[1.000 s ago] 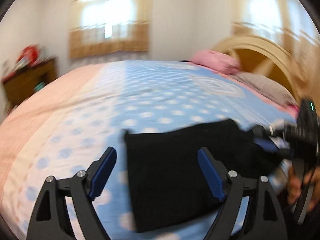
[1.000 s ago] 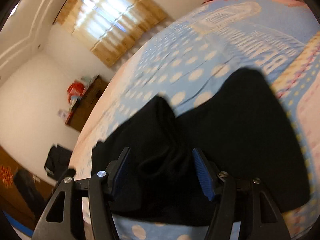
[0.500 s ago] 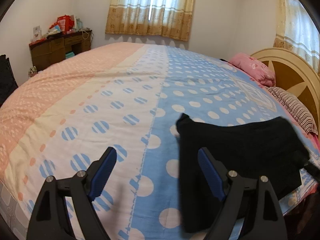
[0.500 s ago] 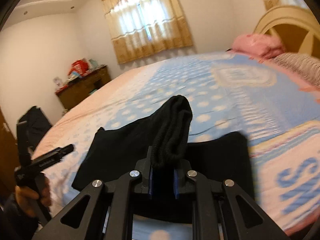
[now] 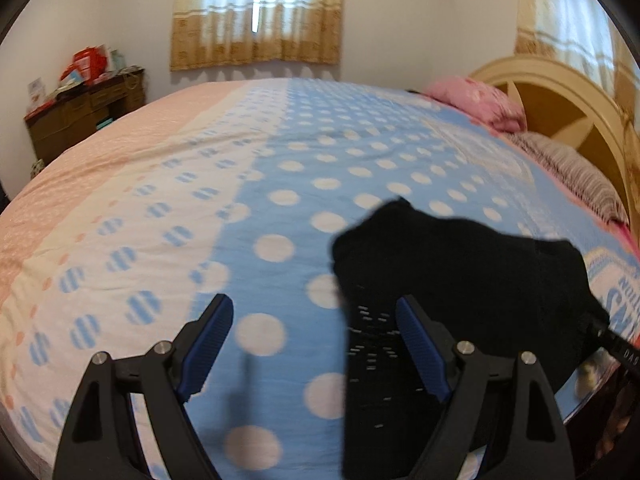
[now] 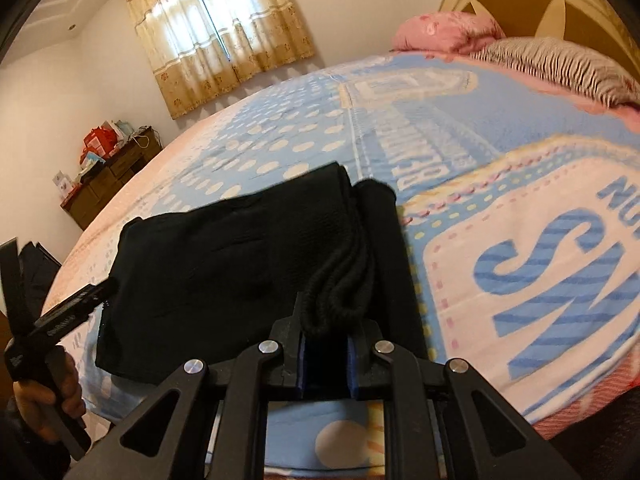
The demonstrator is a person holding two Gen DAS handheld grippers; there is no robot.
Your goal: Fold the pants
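Pants (image 6: 240, 260), black and knit-looking, lie just ahead of both grippers on the bed (image 5: 280, 152), already doubled into a compact slab with a bunched, rope-like edge on top. Half a second ago the right gripper (image 6: 326, 344) held that edge raised; now, clamped on it, it has carried it down over the lower layer, so I judge this fold nearly laid. The left gripper (image 5: 314, 344) stays spread wide, gripping nothing, over the fabric's near left edge.

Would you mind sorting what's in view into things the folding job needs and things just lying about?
Job: black pants; right gripper, shut on their bunched edge; left gripper, open; bedspread.

Lying about: pink pillow; striped pillow; wooden desk; curtains.
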